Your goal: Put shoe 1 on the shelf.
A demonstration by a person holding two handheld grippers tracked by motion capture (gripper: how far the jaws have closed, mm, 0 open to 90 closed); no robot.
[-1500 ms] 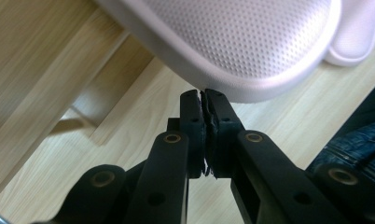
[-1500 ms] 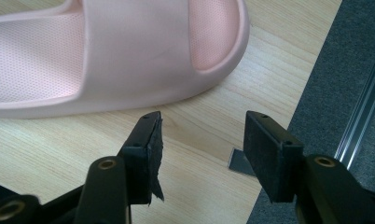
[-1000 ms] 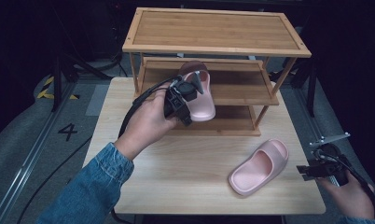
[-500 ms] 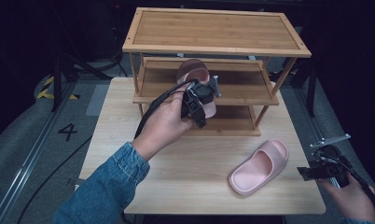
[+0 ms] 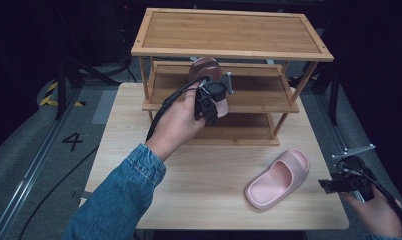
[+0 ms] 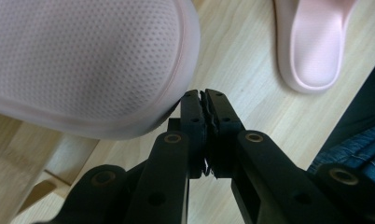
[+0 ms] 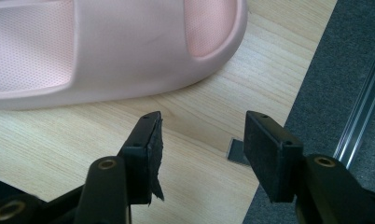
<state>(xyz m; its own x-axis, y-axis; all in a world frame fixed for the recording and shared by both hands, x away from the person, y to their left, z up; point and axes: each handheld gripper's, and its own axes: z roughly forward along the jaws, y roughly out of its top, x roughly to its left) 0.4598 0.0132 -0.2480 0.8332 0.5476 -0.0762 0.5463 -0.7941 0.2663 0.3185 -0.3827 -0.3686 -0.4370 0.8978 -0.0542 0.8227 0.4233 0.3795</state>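
Observation:
My left gripper (image 5: 212, 98) is shut on the rim of a pink slipper (image 5: 205, 69), held tilted at the front of the wooden rack's middle shelf (image 5: 254, 95). In the left gripper view the jaws (image 6: 205, 95) press together beside the slipper's dotted sole (image 6: 83, 60). A second pink slipper (image 5: 279, 177) lies on the table at the front right, and is seen again in the left gripper view (image 6: 311, 42). My right gripper (image 5: 328, 185) rests open just right of it, at the table's edge. Its jaws (image 7: 202, 126) are empty, with the slipper (image 7: 106, 42) just beyond them.
The three-tier wooden rack (image 5: 229, 30) stands at the back of the light wooden table (image 5: 189, 190). Its top and bottom shelves are bare. Grey floor (image 7: 344, 70) and a metal rail lie past the table's right edge.
My left hand has carried the slipper farther back and to the right, up to the middle shelf. The right gripper and the second slipper have stayed put.

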